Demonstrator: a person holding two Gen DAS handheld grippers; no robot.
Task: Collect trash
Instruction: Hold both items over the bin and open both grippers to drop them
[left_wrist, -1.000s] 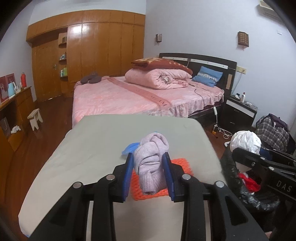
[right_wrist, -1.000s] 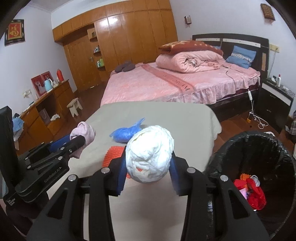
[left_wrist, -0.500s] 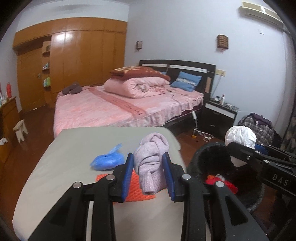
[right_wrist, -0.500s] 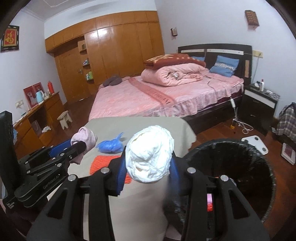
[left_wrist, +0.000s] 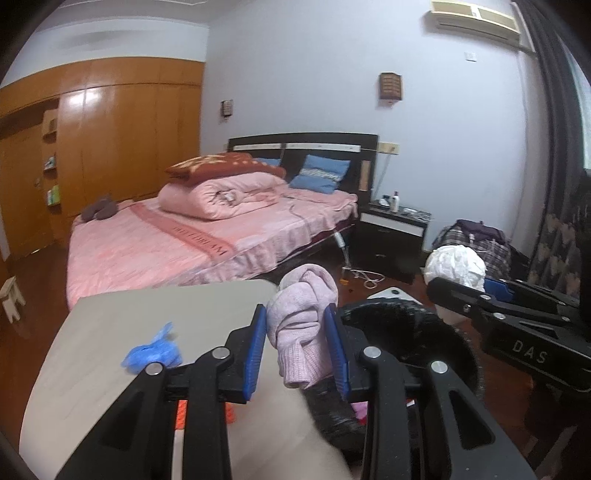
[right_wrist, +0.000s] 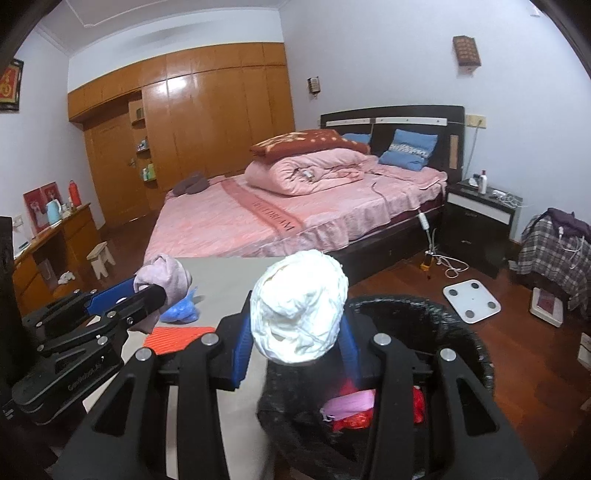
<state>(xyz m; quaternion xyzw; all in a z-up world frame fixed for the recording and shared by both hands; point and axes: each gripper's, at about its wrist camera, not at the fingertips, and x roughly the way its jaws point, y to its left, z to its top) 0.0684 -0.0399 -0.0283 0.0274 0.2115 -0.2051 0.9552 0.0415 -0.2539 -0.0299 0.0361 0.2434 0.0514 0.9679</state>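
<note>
Left claw (left_wrist: 298, 345) pinches pink cloth (left_wrist: 303, 325), right claw (right_wrist: 295, 341) white wad (right_wrist: 299, 306)

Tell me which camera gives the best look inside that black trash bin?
The right wrist view: the trash bin is seen from above, its rim open, with red and pink trash inside. The left wrist view shows the trash bin mostly hidden behind the left tool; its contents barely show.

Table (right_wrist: 221, 269) in foreground, bin (right_wrist: 424, 317) just right of it; plastic bag (right_wrist: 183, 310) and ribbed mat (right_wrist: 177, 338) on table; bed (right_wrist: 295, 214) behind; nightstand (right_wrist: 476, 218) right of bed.
</note>
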